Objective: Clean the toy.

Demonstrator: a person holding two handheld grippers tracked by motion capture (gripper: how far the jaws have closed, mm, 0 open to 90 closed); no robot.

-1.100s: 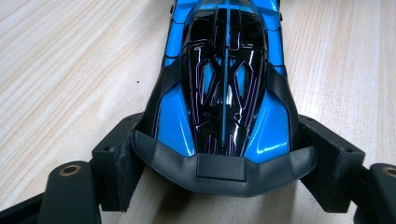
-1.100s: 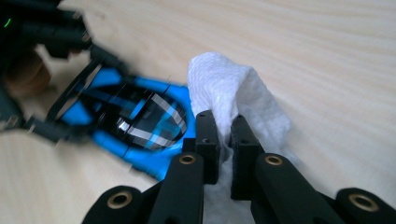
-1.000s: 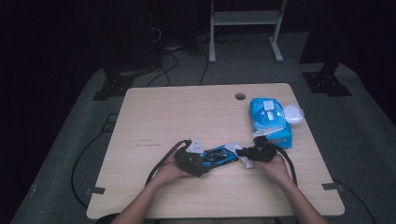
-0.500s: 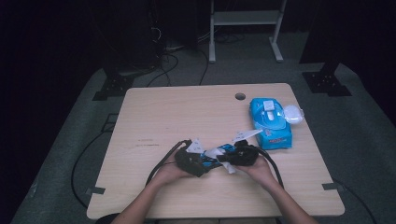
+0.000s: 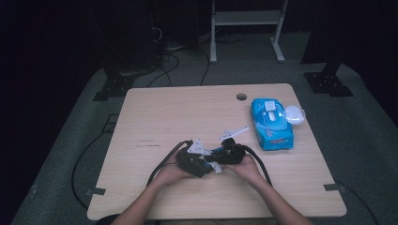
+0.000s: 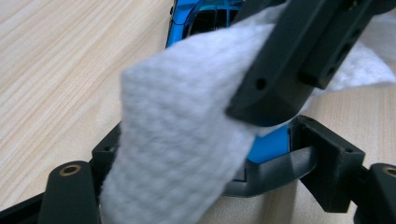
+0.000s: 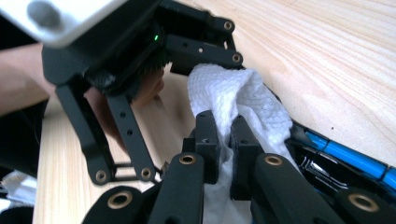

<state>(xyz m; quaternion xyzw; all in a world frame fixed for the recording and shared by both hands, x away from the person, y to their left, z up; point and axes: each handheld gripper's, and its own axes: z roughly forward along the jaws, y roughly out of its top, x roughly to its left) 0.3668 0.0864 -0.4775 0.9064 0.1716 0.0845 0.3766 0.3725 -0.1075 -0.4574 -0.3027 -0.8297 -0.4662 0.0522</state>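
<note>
Two black grippers meet at lower centre of the high view. The right gripper [image 7: 223,140] pinches a white embossed paper wipe [image 7: 243,100], probably to rub the blue-and-black object [image 6: 273,144] that the left gripper [image 5: 191,161] seemingly steadies; its jaw state is hidden. Soft and crumpled, the wipe drapes over that object.

White wipe [image 6: 187,135] draped over blue frame [image 6: 271,144]; right gripper's jaw pressing it, wooden table [image 6: 60,70]
</note>
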